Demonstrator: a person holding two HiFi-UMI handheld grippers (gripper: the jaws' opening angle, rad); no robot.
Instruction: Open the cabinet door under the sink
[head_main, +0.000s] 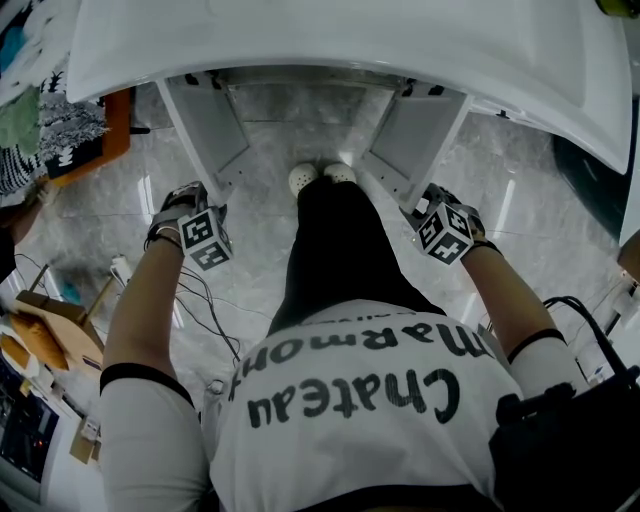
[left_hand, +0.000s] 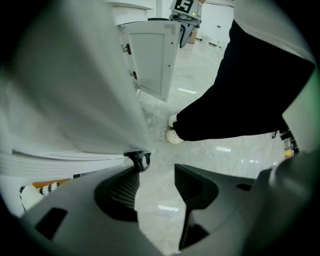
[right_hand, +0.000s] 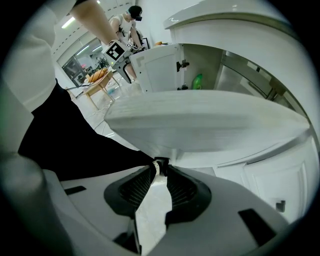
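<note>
Under the white sink counter (head_main: 330, 40) both cabinet doors stand swung out. My left gripper (head_main: 203, 228) is at the outer edge of the left door (head_main: 210, 125). In the left gripper view that door (left_hand: 75, 100) fills the left side, and its small dark knob (left_hand: 138, 159) rests against the tip of the left finger, with the left gripper (left_hand: 156, 169) open. My right gripper (head_main: 441, 226) is at the edge of the right door (head_main: 418, 135). In the right gripper view the right gripper (right_hand: 160, 169) is shut on that door's knob (right_hand: 161, 164).
My legs and white shoes (head_main: 321, 176) stand between the doors on the marble floor. A green bottle (right_hand: 198, 81) stands inside the cabinet. An orange stool with patterned cloth (head_main: 90, 135) is at the left, with cables (head_main: 205, 300) on the floor below it.
</note>
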